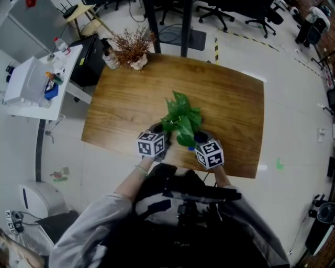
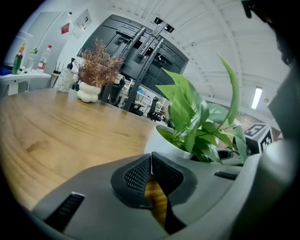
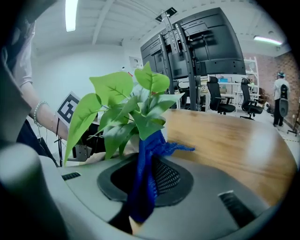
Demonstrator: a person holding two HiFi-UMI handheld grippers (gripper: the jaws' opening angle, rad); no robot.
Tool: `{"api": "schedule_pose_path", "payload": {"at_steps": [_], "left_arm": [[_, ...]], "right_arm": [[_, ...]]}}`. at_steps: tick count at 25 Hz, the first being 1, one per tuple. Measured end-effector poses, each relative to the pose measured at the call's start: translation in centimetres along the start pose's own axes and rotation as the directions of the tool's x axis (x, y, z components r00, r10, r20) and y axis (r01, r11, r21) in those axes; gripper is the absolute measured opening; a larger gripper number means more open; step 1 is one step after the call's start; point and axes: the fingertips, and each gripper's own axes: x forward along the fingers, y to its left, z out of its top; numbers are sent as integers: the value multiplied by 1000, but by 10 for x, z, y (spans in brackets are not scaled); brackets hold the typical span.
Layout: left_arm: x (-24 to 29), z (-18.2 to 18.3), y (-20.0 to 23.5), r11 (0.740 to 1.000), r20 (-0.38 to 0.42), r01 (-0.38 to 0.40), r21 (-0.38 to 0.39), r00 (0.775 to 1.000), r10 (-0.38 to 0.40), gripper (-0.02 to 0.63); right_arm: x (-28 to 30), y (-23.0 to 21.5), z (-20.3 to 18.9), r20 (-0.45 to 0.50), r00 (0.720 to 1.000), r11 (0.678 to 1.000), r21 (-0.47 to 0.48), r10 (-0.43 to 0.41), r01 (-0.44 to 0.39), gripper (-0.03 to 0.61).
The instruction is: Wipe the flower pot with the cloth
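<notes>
Both forearms (image 1: 133, 180) reach forward with the grippers side by side and close together — the left gripper (image 2: 150, 157) with jaws pressed together at the tips on nothing, the right gripper (image 3: 149, 158) clamped on a blue cloth (image 3: 143, 197).

A wooden counter (image 1: 225, 99) fills the middle of the head view. On its far left corner stands a dried brown plant in a white vase (image 1: 133, 51), with a pump bottle (image 1: 109, 56) just beside it. Left of the counter is a white side table (image 1: 31, 91) carrying a bottle (image 1: 62, 46) and a blue item (image 1: 51, 89). Beyond the counter's far edge rise black stand posts (image 1: 186, 26), with office chairs (image 1: 222, 13) farther off. Yellow-and-black floor tape (image 1: 216, 49) lies near that edge. A white rounded container (image 1: 37, 199) sits on the floor off the counter's near left.
</notes>
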Motion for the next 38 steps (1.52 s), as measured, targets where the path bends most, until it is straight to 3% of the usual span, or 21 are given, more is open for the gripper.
{"api": "schedule_pose_path", "payload": {"at_steps": [12, 18, 23, 26, 30, 38], "left_arm": [[6, -5, -6, 1000, -9, 11, -1, 1000, -11, 5], [4, -3, -7, 1000, -4, 10, -3, 1000, -10, 5], [2, 2, 2, 1000, 7, -15, -7, 1000, 15, 5], [2, 7, 5, 1000, 13, -21, 1, 1000, 21, 5], [5, 16, 6, 1000, 27, -19, 1, 999, 19, 5], [9, 21, 12, 999, 17, -22, 26, 1000, 22, 5]], "right_arm": [[1, 21, -13, -14, 1000, 998, 49, 27, -26, 87], [-20, -21, -8, 8, 998, 995, 88, -58, 57, 87], [-16, -62, 26, 52, 995, 996, 11, -89, 89, 87], [-7, -69, 52, 70, 996, 998, -46, -46, 50, 87], [8, -59, 57, 37, 998, 993, -112, 43, -39, 87], [12, -41, 36, 13, 997, 996, -40, 75, -74, 87]]}}
